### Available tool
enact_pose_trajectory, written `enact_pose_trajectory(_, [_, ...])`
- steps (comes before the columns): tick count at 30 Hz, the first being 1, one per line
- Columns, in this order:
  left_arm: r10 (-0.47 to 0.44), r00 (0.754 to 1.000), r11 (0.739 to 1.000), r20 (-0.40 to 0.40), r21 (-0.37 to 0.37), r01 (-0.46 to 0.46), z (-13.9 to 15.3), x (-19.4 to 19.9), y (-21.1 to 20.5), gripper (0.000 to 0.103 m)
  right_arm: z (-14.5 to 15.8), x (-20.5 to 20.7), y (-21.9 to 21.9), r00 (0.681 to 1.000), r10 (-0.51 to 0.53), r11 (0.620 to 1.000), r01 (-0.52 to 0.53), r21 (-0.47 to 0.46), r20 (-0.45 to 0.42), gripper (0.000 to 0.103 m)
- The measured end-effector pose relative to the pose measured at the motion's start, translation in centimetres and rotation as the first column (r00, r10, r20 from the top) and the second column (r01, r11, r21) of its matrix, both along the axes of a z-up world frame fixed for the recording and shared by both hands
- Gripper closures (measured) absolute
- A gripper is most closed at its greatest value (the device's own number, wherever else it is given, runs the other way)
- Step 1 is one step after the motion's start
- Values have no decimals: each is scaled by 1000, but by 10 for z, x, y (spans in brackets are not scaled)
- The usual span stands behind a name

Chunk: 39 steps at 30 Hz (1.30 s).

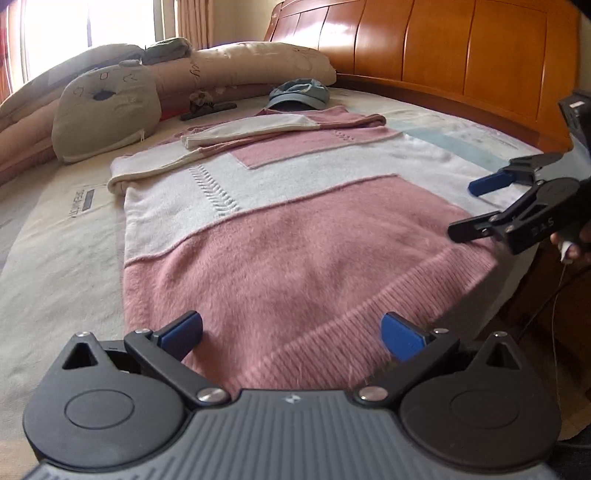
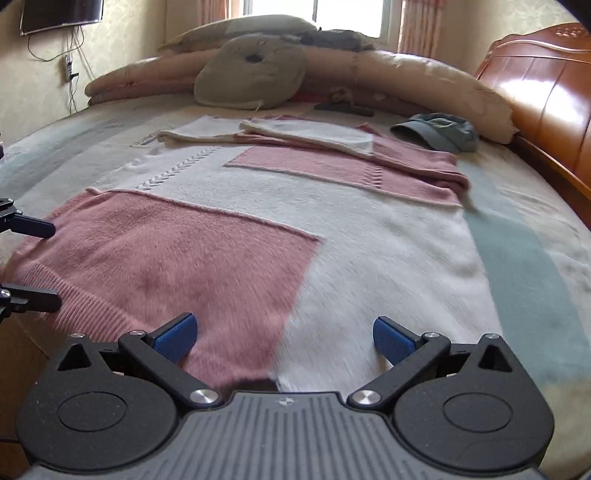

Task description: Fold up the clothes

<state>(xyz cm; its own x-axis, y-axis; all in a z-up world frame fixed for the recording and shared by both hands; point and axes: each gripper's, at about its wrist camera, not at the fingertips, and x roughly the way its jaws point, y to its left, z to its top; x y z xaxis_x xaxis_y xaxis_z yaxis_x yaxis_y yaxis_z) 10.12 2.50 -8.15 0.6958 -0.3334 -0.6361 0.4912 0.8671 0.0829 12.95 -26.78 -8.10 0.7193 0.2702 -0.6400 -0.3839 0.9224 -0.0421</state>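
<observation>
I've got the pink-and-white sweater (image 1: 295,229) laid flat on the bed (image 1: 44,258), hem end toward me, neck end toward the pillows. Both sleeves (image 1: 255,129) are already crossed in over the chest, so the body reads as one long rectangle. The lengthwise folds, hem up to shoulders, aren't there, so I'd judge it roughly mid-way: sleeves in, body left to double over.

Left gripper (image 1: 291,330) hovers low over the ribbed hem on the pink side, jaws released, nothing between them. Right gripper (image 2: 284,334) sits over the hem where pink meets white, jaws released too, empty. Both look lined up w/ the hem edge, apart from each other.

View diffs: the left wrist cam shows the right gripper from the side, its jaws gaping over the sweater's right edge, plus a bit of the hand behind it and most of the wooden headboard (image 1: 443,48). The right wrist cam shows the white half of the hem, the wall TV (image 2: 61,14) w/ dangling cables, and the blue cap (image 2: 439,131) lying just beside the folded pink sleeve.
</observation>
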Motion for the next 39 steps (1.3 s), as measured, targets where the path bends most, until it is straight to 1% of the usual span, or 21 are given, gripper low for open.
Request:
enact_pose_trajectory(3, [-40, 996, 998, 85, 53, 35, 7, -13, -8, 1, 9, -22, 0, 997, 29, 997, -24, -67, 74, 0])
enact_pose_trajectory(6, [-78, 989, 995, 129, 67, 69, 11, -16, -19, 1, 17, -37, 4, 988, 76, 991, -61, -115, 132, 0])
enact_pose_trajectory(9, [-87, 989, 996, 119, 17, 85, 12, -9, -28, 1, 25, -37, 15, 979, 117, 987, -97, -125, 167, 0])
enact_pose_trajectory(12, [-99, 993, 994, 68, -39, 101, 2, -5, -34, 1, 26, -32, 32, 966, 175, 980, -154, -123, 190, 0])
enact_pose_trajectory(14, [-84, 996, 995, 20, -60, 85, -10, -3, -32, 1, 20, -28, 39, 965, 195, 976, -174, -129, 173, 0])
enact_pose_trajectory(15, [-86, 996, 995, 19, -56, 87, -13, -5, -30, 1, 14, -27, 39, 969, 197, 975, -177, -133, 150, 0])
enact_pose_trajectory(17, [-104, 994, 994, 45, -22, 105, -15, -15, -26, 1, 3, -25, 38, 975, 197, 972, -180, -152, 103, 0])
enact_pose_trajectory(18, [-114, 992, 993, 48, 2, 114, -15, -19, -25, 1, 0, -28, 34, 976, 196, 972, -180, -152, 97, 0])
enact_pose_trajectory(19, [-123, 991, 992, 49, 25, 122, -14, -24, -25, 1, 0, -33, 27, 976, 198, 974, -186, -126, 93, 0])
enact_pose_trajectory(21, [-134, 989, 990, 58, 57, 131, -11, -30, -24, 1, -1, -39, 20, 978, 197, 972, -185, -145, 71, 0])
enact_pose_trajectory(25, [-150, 984, 984, 91, 115, 139, -7, -36, -30, 1, -2, -58, 16, 964, 237, 939, -194, -284, 124, 0])
enact_pose_trajectory(29, [-189, 974, 976, 121, 133, 173, -5, -35, -46, 1, -7, -65, 27, 945, 277, 887, -183, -423, 172, 0])
enact_pose_trajectory(31, [-209, 968, 971, 136, 142, 190, -4, -34, -55, 1, -9, -69, 34, 930, 311, 858, -186, -478, 196, 0])
enact_pose_trajectory(32, [-219, 965, 969, 143, 146, 199, -3, -34, -59, 1, -9, -72, 36, 920, 331, 847, -191, -497, 210, 0])
enact_pose_trajectory(36, [-258, 951, 959, 168, 160, 232, -1, -32, -75, 1, -7, -75, 46, 893, 357, 811, -151, -565, 273, 0])
enact_pose_trajectory(38, [-273, 947, 956, 171, 155, 248, 0, -30, -82, 1, -7, -74, 47, 883, 358, 786, -109, -608, 305, 0])
enact_pose_trajectory(39, [-281, 944, 955, 172, 153, 256, 1, -29, -85, 1, -6, -72, 46, 882, 350, 783, -91, -615, 316, 0])
